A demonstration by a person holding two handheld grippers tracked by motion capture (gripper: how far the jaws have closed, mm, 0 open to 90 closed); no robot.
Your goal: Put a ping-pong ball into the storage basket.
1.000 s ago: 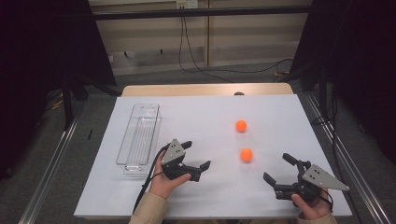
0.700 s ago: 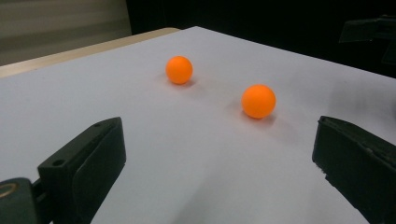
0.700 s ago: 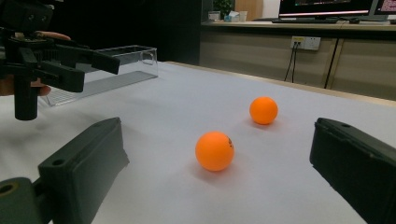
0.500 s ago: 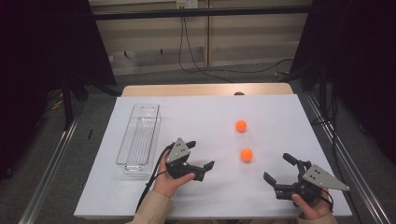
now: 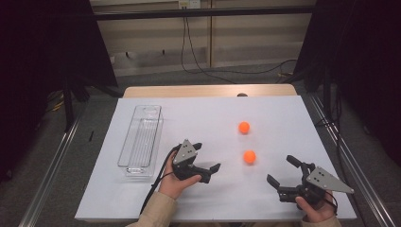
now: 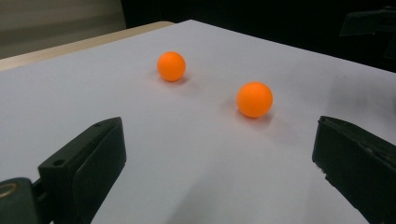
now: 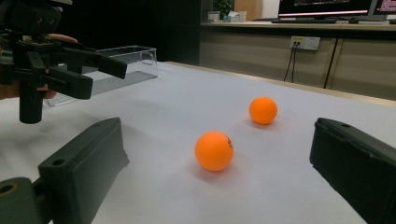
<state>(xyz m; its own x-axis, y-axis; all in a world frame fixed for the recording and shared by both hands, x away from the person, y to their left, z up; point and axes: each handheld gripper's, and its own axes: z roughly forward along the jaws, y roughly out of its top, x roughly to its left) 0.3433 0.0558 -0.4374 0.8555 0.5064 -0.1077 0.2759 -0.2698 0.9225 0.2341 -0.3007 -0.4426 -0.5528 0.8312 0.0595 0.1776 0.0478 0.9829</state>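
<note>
At the bottom of the high view I hold my left gripper [image 5: 206, 157] just left of centre, jaws spread wide and holding nothing, and my right gripper [image 5: 283, 170] in the lower right, also wide and holding nothing. Both point at the near ball [image 5: 249, 156], which lies on the white table [image 5: 198, 118] between them, right of centre, touching neither. In my left gripper view it sits right of centre beyond the jaws. The far ball [image 5: 244, 126] lies farther up, apart from the first. The clear tray [image 5: 142, 137] stands at the left of the frame, beside my left hand [image 5: 176, 185]
</note>
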